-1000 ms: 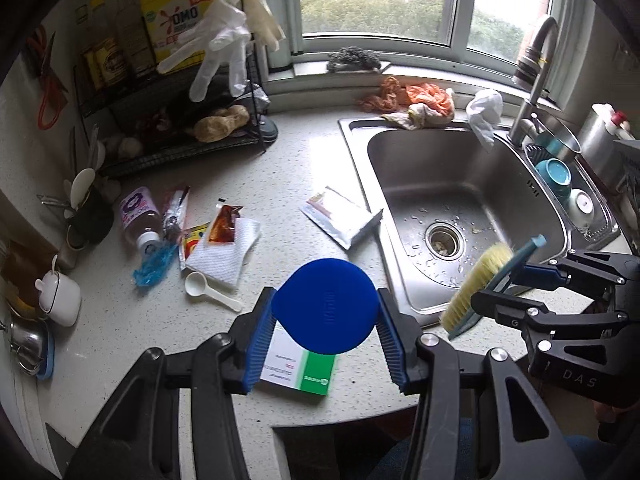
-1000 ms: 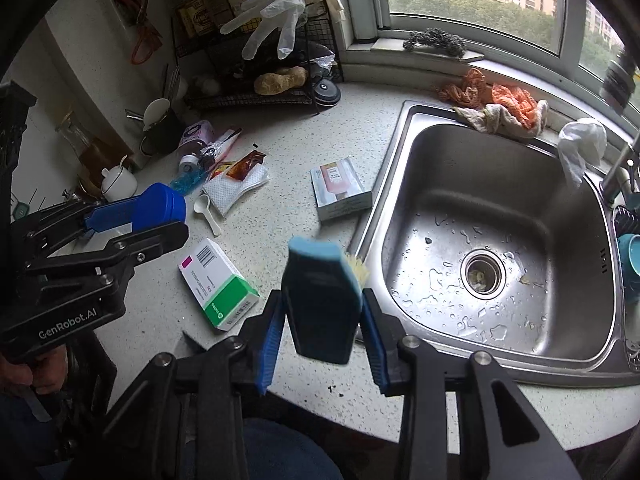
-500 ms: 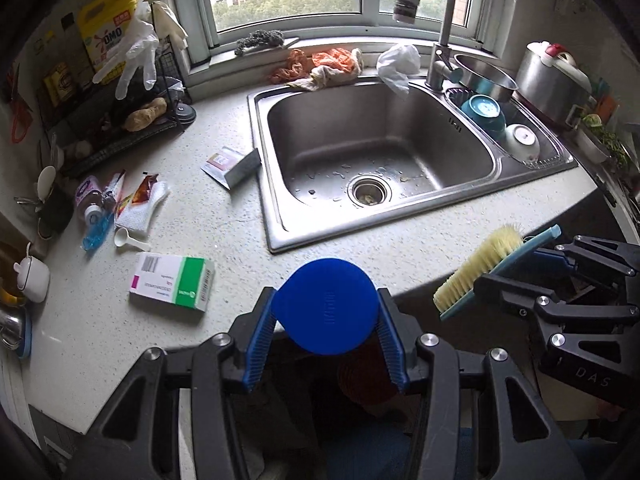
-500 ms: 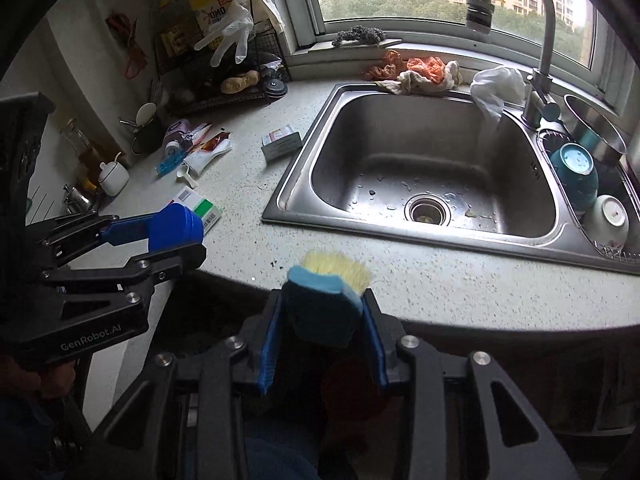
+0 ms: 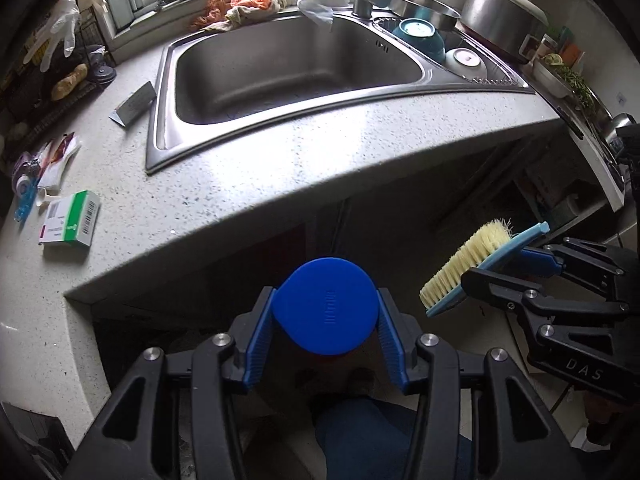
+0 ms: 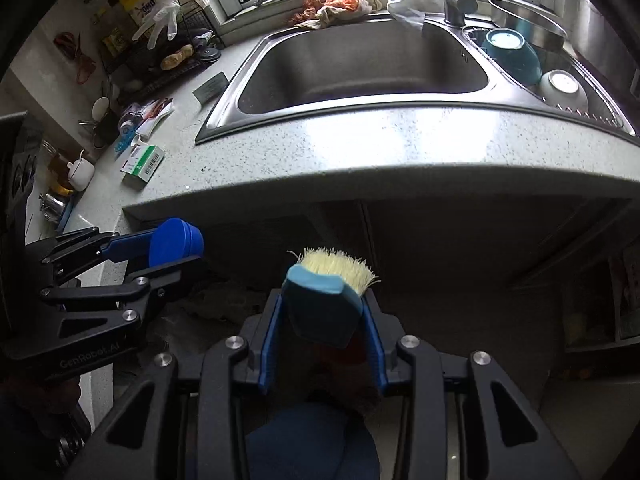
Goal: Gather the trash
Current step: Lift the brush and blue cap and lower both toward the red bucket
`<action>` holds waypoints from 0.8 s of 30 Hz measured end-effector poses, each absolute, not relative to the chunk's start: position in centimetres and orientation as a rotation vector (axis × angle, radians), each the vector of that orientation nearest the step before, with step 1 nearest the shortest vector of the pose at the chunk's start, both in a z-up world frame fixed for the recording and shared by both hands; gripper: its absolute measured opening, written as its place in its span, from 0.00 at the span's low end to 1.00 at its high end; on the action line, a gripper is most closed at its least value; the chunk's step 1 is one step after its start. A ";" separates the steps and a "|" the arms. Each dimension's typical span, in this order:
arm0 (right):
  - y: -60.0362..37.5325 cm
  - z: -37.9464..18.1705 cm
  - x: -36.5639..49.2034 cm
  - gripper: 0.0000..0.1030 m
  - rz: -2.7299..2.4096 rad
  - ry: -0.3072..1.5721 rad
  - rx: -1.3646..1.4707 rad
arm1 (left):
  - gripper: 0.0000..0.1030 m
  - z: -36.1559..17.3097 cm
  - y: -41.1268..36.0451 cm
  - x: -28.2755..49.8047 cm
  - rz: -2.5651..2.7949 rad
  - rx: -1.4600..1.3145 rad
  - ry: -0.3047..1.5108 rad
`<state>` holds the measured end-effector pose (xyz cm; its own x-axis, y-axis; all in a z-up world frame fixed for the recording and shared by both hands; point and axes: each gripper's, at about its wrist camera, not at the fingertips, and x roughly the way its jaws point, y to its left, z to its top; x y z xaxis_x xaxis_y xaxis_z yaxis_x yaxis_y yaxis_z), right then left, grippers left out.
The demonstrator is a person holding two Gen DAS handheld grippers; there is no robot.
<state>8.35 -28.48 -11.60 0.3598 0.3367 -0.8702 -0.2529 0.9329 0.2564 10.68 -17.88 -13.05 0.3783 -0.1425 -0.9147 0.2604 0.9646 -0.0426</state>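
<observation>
Fingers of the left gripper [image 5: 325, 330] are clamped on a round blue handle end [image 5: 325, 306], most likely a dustpan's, though its pan is out of sight. Fingers of the right gripper [image 6: 322, 342] pinch the blue back of a hand brush [image 6: 322, 300], its pale bristles pointing towards the worktop's front edge. Both tools hang in front of and below the worktop [image 5: 280, 160], over the dark floor by the cabinet.

My judgement is that the step in hand is carrying the brush and pan to where the rubbish is. To do it well, keep both grips firm and bring the unseen pan lip flush against the surface before sweeping. Sweep with short strokes towards the pan so crumbs do not scatter.

The rubbish lies along the worktop's left side. A green and white box [image 5: 70, 220] sits near the front left corner. Wrappers and a tissue [image 5: 56, 160] lie further back by the left edge. A small flat carton [image 5: 134, 106] rests just beside the sink's left rim.

As for containers, the sink [image 5: 160, 128] looks empty from here, though its bottom is not visible. On the draining side to its right, a teal bowl [image 5: 420, 34] and a white bowl [image 5: 466, 60] sit upturned. A steel pot [image 5: 500, 16] with its lid on stands at the back right corner; its contents are hidden.
</observation>
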 end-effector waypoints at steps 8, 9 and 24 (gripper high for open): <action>-28.9 -17.8 9.4 0.34 0.351 1.220 0.041 | 0.45 -20.5 -18.9 12.0 -0.235 0.121 1.265; -28.9 -18.8 9.7 0.34 0.358 1.235 0.052 | 0.45 -21.4 -19.0 12.1 -0.234 0.121 1.270; -28.9 -29.4 12.8 0.34 0.342 1.300 0.007 | 0.45 -35.2 -18.3 13.6 -0.239 0.143 1.341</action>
